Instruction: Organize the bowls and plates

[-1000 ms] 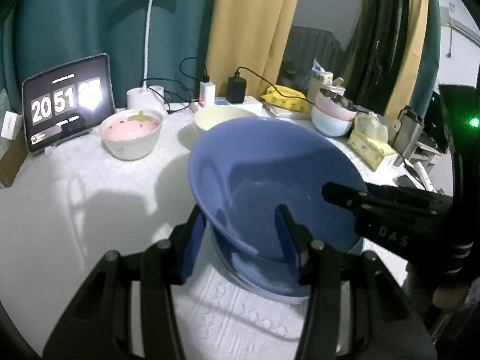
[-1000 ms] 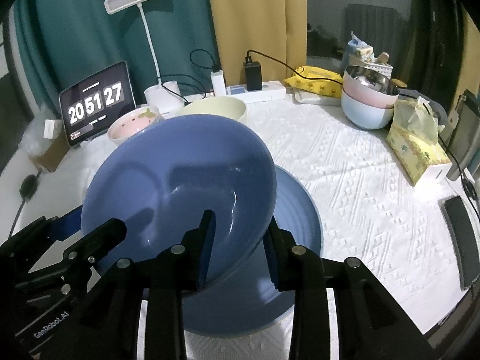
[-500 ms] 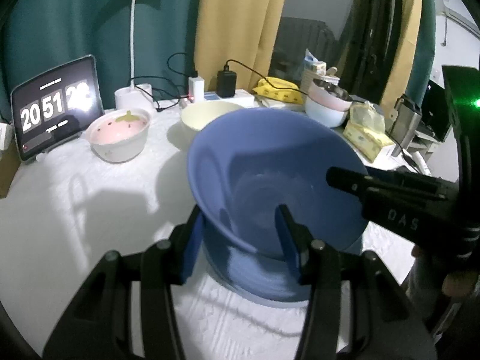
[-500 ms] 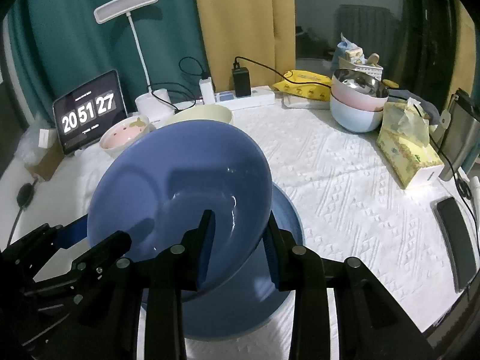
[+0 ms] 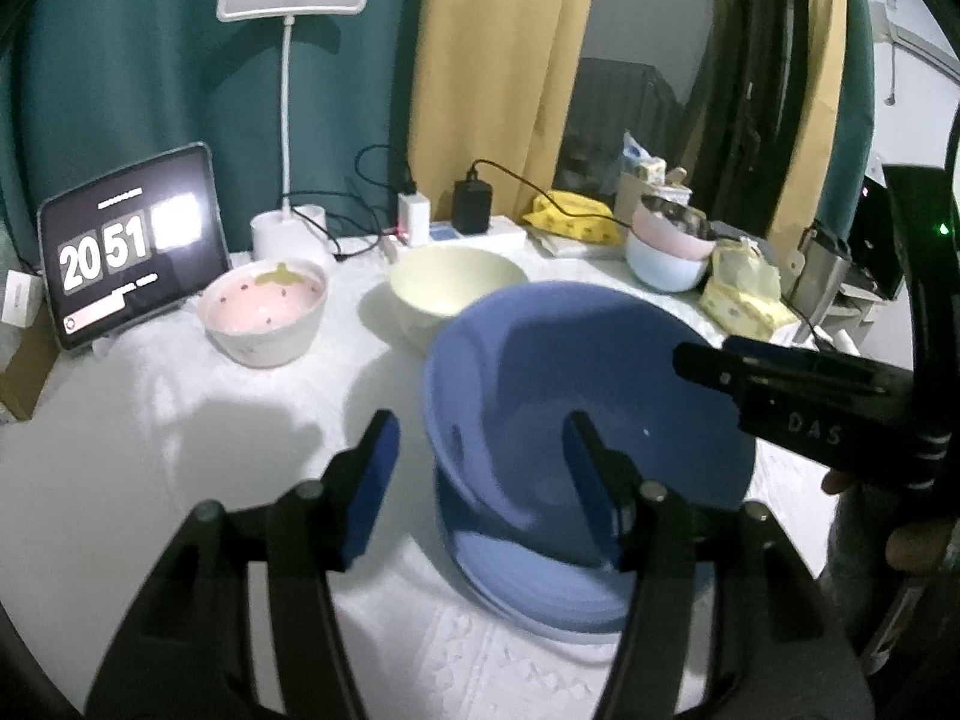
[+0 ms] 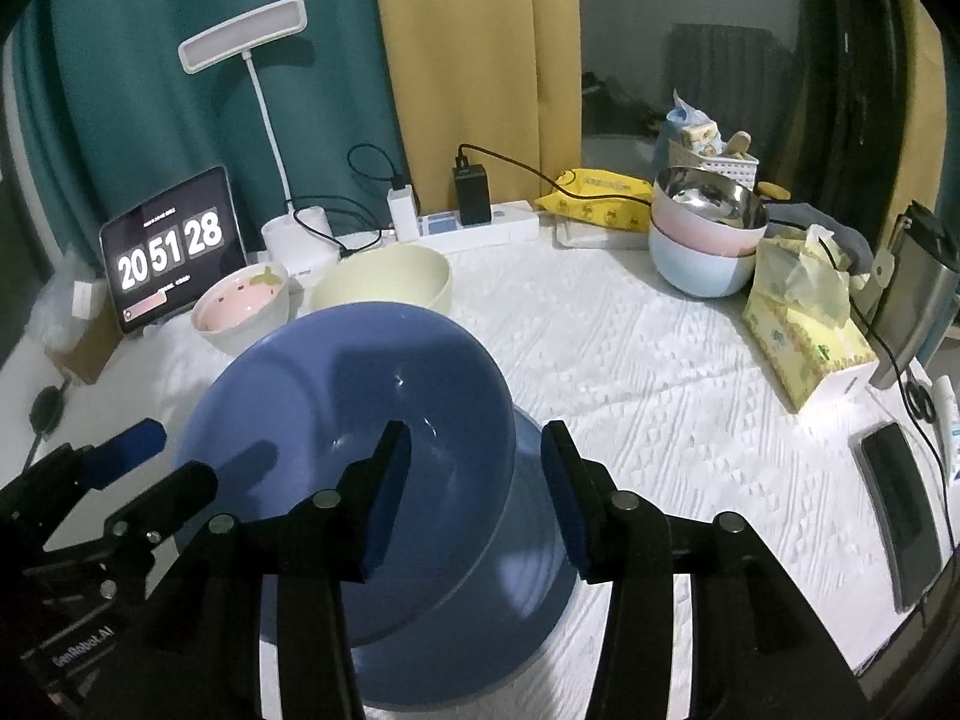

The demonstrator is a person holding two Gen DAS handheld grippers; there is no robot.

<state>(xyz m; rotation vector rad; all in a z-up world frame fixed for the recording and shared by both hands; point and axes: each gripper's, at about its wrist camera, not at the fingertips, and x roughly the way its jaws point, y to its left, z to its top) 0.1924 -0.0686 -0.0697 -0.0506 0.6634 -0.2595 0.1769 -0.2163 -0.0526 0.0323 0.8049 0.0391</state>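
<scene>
A big blue bowl [image 5: 576,396] sits on a blue plate [image 5: 540,594] on the white tablecloth; both also show in the right wrist view, bowl [image 6: 336,414] and plate [image 6: 528,588]. My left gripper [image 5: 480,480] is open, its jaws straddling the bowl's left rim without gripping. My right gripper [image 6: 474,498] is open, straddling the bowl's right rim. A pink strawberry bowl [image 5: 264,312] and a cream bowl [image 5: 450,288] stand behind. Stacked pink and pale blue bowls [image 6: 708,240] with a steel bowl on top stand at the back right.
A tablet clock [image 6: 171,252], a desk lamp [image 5: 288,120], a power strip with chargers [image 6: 474,222], a yellow tissue pack [image 6: 798,324] and a phone [image 6: 900,510] ring the table [image 6: 660,390].
Both grippers have opened and let go of the blue bowl's rim. The bowl has come down from its tilt and rests on the blue plate.
</scene>
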